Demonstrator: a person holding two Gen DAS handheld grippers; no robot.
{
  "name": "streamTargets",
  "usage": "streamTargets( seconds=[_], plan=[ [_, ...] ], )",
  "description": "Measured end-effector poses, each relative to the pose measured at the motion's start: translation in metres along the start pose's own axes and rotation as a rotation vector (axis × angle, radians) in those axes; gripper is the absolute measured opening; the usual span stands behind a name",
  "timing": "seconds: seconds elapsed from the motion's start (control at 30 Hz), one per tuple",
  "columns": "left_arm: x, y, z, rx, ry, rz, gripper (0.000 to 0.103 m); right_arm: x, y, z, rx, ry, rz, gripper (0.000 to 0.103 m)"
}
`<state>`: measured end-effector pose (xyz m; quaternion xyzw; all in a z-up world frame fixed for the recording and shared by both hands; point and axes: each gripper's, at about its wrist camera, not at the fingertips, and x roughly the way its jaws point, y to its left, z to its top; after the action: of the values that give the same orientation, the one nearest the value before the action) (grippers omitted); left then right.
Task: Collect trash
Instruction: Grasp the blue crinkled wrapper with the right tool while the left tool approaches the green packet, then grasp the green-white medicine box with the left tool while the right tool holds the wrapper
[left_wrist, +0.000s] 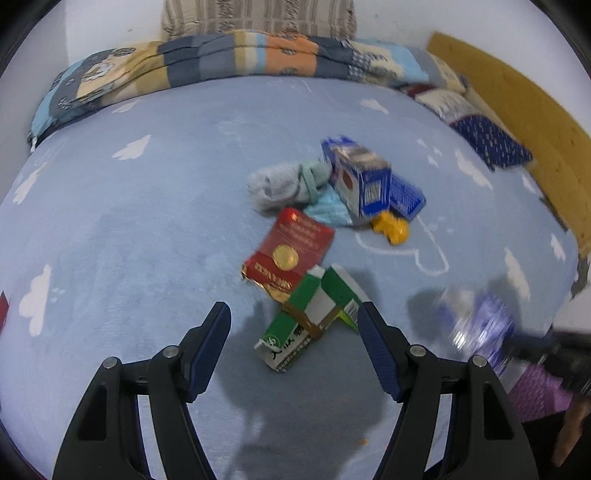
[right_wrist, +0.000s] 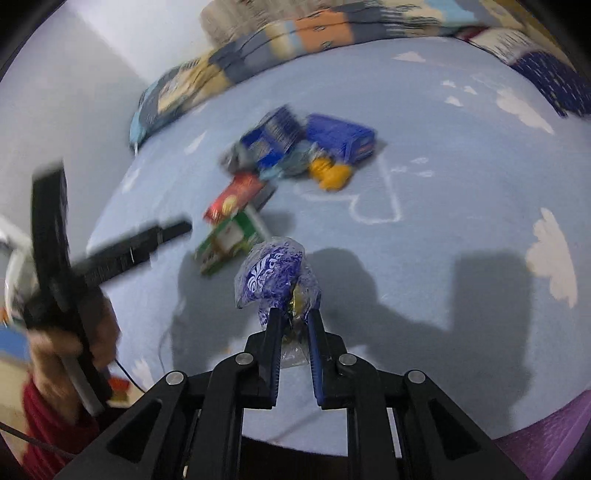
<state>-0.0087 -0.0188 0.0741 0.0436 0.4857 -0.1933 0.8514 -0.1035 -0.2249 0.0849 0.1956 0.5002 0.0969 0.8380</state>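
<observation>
Nothing cleanly readable. Green-white carton carries white characters, possibly CJK, too blurred to read. Red box has gold lettering upside down, illegible. Blue box print smeared.
</observation>
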Motion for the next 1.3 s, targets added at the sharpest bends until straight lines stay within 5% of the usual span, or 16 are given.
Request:
streamTargets(
  seconds=[0.27,0.9,0.97,1.03,1.3],
  plan=[
    [0.043,-0.014,-0.014,0.137,0.081,0.093,0.07,-0.002,0.002,0.003,0.002,-0.007,0.012,0.014],
    [0.072,-0.006,-0.02,0.096,0.093,0.105,0.08,0.002,0.002,0.002,-0.025,-0.009,-0.029,0.014],
    [0.07,-0.006,-0.018,0.108,0.09,0.11,0.075,0.001,0.002,0.003,-0.028,-0.01,-0.032,0.014],
    [0.065,-0.01,-0.015,0.112,0.08,0.099,0.049,0.001,0.002,0.003,-0.028,-0.01,-0.034,0.014],
    [0.047,-0.024,-0.006,0.122,0.041,0.044,0.047,0.001,0.003,0.005,-0.041,-0.023,-0.057,0.014]
  ],
)
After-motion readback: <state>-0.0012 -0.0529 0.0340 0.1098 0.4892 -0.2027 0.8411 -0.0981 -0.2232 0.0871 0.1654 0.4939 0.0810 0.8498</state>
